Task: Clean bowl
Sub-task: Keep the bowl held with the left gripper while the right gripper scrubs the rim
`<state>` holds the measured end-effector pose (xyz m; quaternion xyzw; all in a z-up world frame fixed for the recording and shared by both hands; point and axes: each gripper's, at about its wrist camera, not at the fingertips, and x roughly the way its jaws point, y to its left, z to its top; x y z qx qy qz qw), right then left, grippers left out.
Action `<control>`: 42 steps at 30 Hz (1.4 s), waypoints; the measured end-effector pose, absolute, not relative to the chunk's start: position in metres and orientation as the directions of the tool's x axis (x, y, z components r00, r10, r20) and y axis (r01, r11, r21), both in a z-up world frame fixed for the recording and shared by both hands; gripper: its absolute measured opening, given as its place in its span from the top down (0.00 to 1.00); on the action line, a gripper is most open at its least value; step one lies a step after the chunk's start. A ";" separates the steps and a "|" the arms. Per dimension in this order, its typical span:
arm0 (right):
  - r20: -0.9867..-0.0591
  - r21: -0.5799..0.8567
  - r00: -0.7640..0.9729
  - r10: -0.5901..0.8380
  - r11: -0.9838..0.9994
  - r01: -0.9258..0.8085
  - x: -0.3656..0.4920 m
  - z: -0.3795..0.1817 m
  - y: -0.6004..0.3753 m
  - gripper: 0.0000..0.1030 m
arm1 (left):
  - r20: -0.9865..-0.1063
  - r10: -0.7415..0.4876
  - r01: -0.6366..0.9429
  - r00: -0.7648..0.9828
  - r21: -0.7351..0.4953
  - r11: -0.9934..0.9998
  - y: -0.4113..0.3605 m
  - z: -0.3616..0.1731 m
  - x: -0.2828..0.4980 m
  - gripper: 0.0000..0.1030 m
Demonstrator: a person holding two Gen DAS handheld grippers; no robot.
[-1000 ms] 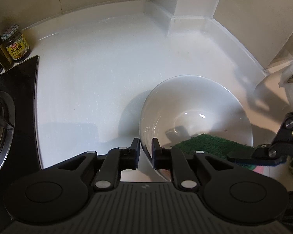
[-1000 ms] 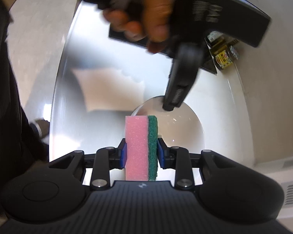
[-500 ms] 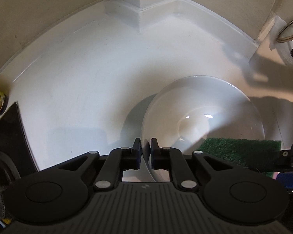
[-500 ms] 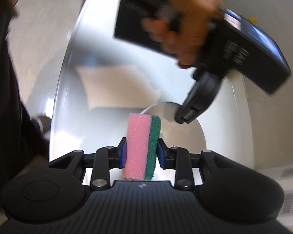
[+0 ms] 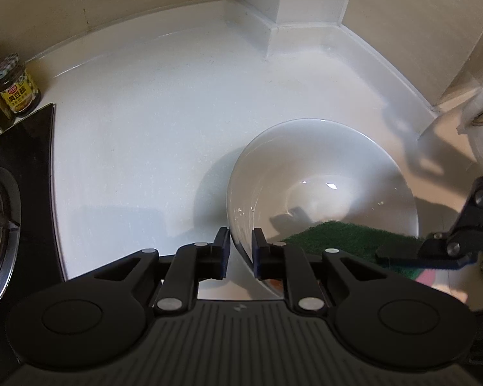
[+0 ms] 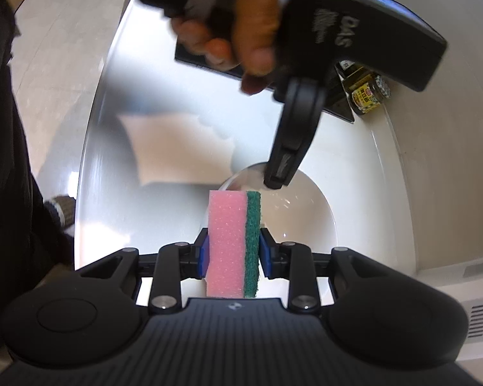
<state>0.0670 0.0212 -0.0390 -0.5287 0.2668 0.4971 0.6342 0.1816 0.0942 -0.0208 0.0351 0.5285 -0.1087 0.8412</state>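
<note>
A white bowl sits on the white counter. My left gripper is shut on the bowl's near rim, one finger inside and one outside. It also shows in the right wrist view, pinching the bowl at its far rim. My right gripper is shut on a pink sponge with a green scouring side. The sponge's green face rests inside the bowl against its near right wall.
A jar with a yellow label and a dark bottle stand at the back left beside a black gas hob. The white counter ends at a tiled wall corner. The counter's front edge drops to the floor.
The left gripper has swung the bowl back to the right, bringing the jar and hob back into view. The sponge stays inside the bowl, slightly shifted along the wall.
</note>
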 end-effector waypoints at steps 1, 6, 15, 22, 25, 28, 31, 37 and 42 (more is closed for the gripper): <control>-0.864 -0.395 0.358 0.355 -0.037 -0.918 0.068 -0.038 0.023 0.74 | -0.898 -0.131 0.232 0.419 -0.033 0.972 0.091 -0.021 0.183 0.91; -0.858 -0.353 0.327 0.396 0.008 -0.936 0.063 -0.035 0.023 0.74 | -0.913 -0.107 0.337 0.393 0.035 0.941 0.080 -0.020 0.200 0.91; -0.879 -0.465 0.394 0.267 -0.308 -0.830 0.045 -0.044 0.007 0.74 | -0.925 -0.109 0.417 0.363 0.057 0.907 0.076 -0.021 0.218 0.90; -0.878 -0.463 0.396 0.269 -0.269 -0.844 0.048 -0.043 -0.002 0.74 | -0.898 -0.152 0.270 0.413 -0.039 0.962 0.098 -0.010 0.182 0.90; -0.877 -0.460 0.394 0.277 -0.240 -0.855 0.050 -0.037 0.000 0.74 | -0.886 -0.156 0.229 0.437 -0.058 0.972 0.102 -0.011 0.169 0.89; -0.878 -0.447 0.382 0.290 -0.206 -0.871 0.053 -0.028 0.006 0.74 | -0.891 -0.143 0.216 0.430 -0.053 0.975 0.098 -0.020 0.170 0.89; -0.877 -0.434 0.372 0.306 -0.168 -0.885 0.053 -0.023 0.009 0.74 | -0.898 -0.124 0.229 0.422 -0.027 0.973 0.094 -0.026 0.176 0.89; -0.873 -0.392 0.344 0.345 -0.076 -0.917 0.058 -0.016 0.016 0.74 | -0.910 -0.129 0.331 0.394 0.010 0.944 0.089 -0.028 0.199 0.91; -0.876 -0.421 0.359 0.321 -0.149 -0.895 0.055 -0.016 0.014 0.74 | -0.917 -0.146 0.436 0.371 0.033 0.899 0.082 -0.028 0.221 0.90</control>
